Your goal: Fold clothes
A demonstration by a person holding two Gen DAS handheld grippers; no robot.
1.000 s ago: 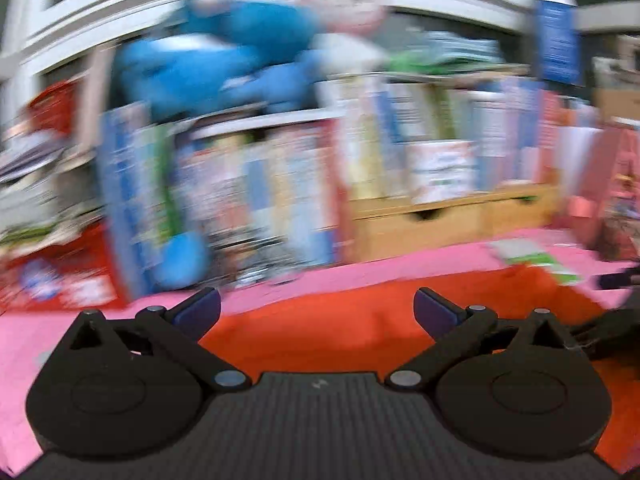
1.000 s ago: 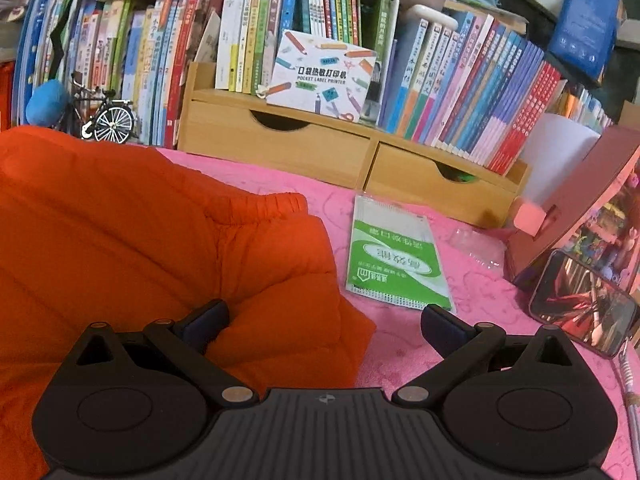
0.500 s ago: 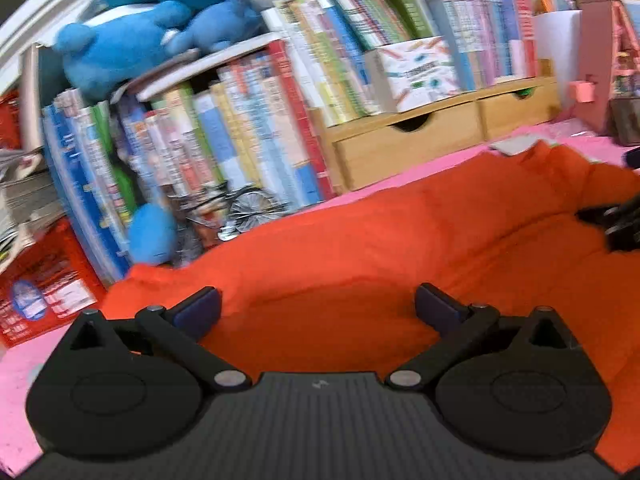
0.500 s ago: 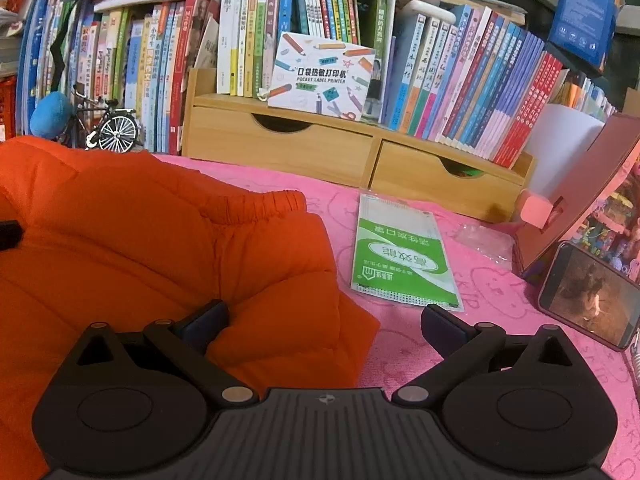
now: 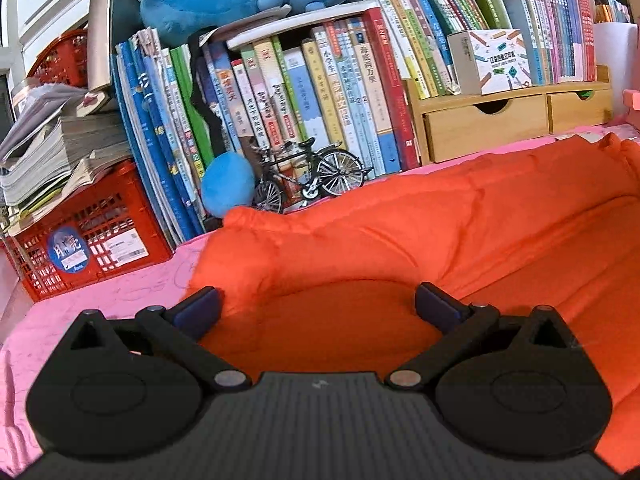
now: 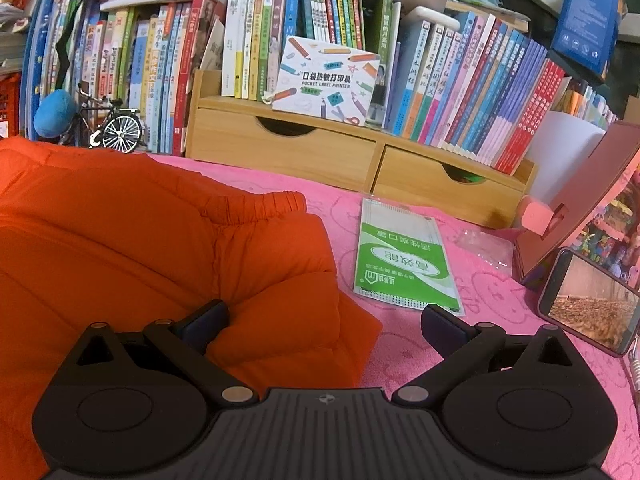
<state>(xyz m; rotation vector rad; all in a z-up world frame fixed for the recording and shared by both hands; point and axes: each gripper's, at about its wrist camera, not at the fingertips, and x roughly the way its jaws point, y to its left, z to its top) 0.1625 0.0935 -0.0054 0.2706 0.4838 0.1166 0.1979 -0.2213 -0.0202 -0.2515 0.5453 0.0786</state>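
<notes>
An orange padded garment (image 5: 420,248) lies bunched on the pink cloth-covered table (image 5: 120,292). My left gripper (image 5: 318,312) is open and empty, low over the garment's left end, its jaws straddling a puffy fold. In the right wrist view the garment (image 6: 140,240) fills the left half, with an elastic-hemmed edge (image 6: 256,204) uppermost. My right gripper (image 6: 324,320) is open and empty over the garment's right corner; its left finger (image 6: 208,316) sits on the fabric, its right finger over pink cloth.
Rows of books (image 5: 320,92) and wooden drawers (image 6: 360,160) line the back. A model bicycle (image 5: 312,180), a blue plush ball (image 5: 228,188) and a red crate (image 5: 88,240) stand at the left. A green-white packet (image 6: 400,260) and a phone (image 6: 588,304) lie at the right.
My left gripper has swung left and down from over the garment's middle to its left end. My right gripper has stayed nearly still, open over the right corner.
</notes>
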